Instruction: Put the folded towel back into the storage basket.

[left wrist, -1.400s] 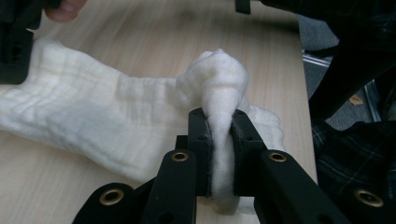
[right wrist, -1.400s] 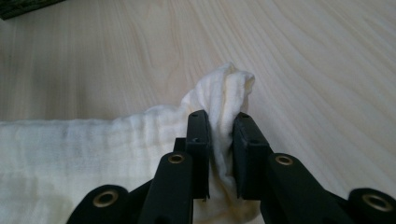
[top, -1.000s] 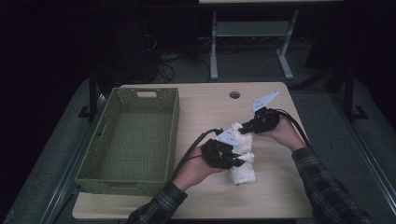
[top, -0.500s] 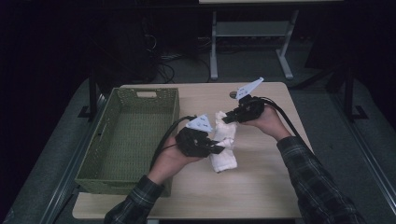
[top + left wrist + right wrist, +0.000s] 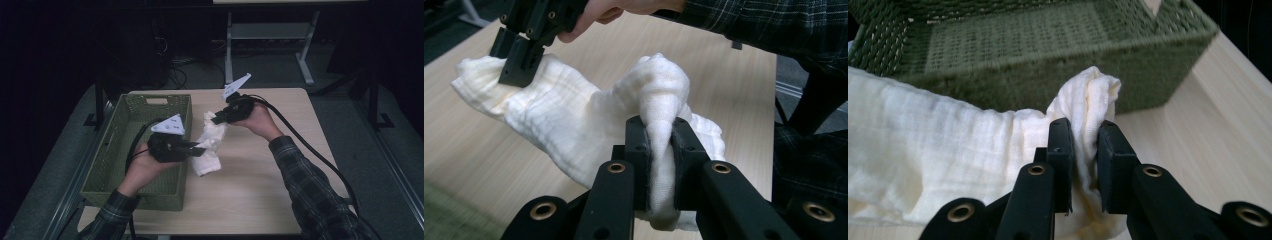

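In the high view, a white cloth (image 5: 207, 145) hangs stretched between two grippers just above the wooden surface (image 5: 260, 185), mid-frame. The left gripper (image 5: 196, 148) clamps its lower end beside the green basket (image 5: 112, 165); the right gripper (image 5: 216, 120) clamps its upper end. The cloth's long axis runs diagonally from lower left to upper right, and the basket lies directly to its left, nearer the left hand, so the likely move is leftward over the basket's right rim. Bare surface lies at the right and bottom of the frame

In the left gripper view, the fingers (image 5: 640, 150) are closed on a bunched fold of the cloth (image 5: 574, 130) at centre, and the other gripper (image 5: 521, 57) pinches the far end at upper left

In the right gripper view, the fingers (image 5: 1062, 150) pinch a cloth (image 5: 938, 150) corner at centre; the basket (image 5: 1048, 75) wall rises close behind it, across the upper frame, with open surface (image 5: 1228, 125) at right
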{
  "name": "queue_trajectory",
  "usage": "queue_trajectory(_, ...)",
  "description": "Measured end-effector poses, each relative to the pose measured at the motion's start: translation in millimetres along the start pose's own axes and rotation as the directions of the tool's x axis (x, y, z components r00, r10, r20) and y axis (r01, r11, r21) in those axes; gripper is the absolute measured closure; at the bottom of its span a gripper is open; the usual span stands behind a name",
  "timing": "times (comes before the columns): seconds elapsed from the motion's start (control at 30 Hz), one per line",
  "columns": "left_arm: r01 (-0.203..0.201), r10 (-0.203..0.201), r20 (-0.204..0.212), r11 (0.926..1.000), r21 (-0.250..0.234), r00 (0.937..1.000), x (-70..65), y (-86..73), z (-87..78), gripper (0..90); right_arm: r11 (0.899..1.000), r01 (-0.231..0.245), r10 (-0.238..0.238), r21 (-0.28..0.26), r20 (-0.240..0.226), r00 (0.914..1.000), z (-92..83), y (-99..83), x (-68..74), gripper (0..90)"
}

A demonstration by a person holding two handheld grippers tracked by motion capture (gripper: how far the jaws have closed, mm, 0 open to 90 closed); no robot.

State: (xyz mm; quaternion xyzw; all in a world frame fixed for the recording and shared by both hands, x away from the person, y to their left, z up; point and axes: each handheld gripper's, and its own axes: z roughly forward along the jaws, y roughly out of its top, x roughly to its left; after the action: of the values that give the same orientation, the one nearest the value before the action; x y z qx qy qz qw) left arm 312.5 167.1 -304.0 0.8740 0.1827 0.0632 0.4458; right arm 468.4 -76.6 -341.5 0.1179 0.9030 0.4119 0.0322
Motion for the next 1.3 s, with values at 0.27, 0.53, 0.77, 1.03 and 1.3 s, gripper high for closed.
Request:
queue_trajectory(0.27,0.035,-0.036,-0.058,0.9991,-0.022,0.9977,11.5,-27.1,-40.1,80.6,0.998,0.062,-0.062,-0.008,-0.009,0.9981,28.5,40.4,8.4,77.8)
queue_trajectory(0.53,0.069,-0.073,-0.091,0.9965,-0.046,0.9932,22.3,-50.2,-69.5,80.5,0.997,0.073,-0.074,-0.028,-0.030,0.9968,60.4,66.5,15.4,77.9)
queue_trajectory(0.77,0.079,-0.081,-0.127,0.9966,-0.023,0.9886,26.4,-66.2,-84.5,80.5,0.995,0.091,-0.092,-0.030,-0.036,0.9951,87.3,82.7,20.0,77.9)
queue_trajectory(1.03,0.084,-0.082,-0.128,0.9965,0.010,0.9884,29.6,-81.6,-86.2,80.3,0.996,0.092,-0.092,-0.006,-0.058,0.9941,111.1,89.8,23.4,77.9)
queue_trajectory(1.3,0.076,-0.070,-0.096,0.9958,0.052,0.9929,29.1,-85.1,-72.2,77.5,0.995,0.099,-0.097,0.021,-0.072,0.9927,122.0,83.2,25.7,77.8)
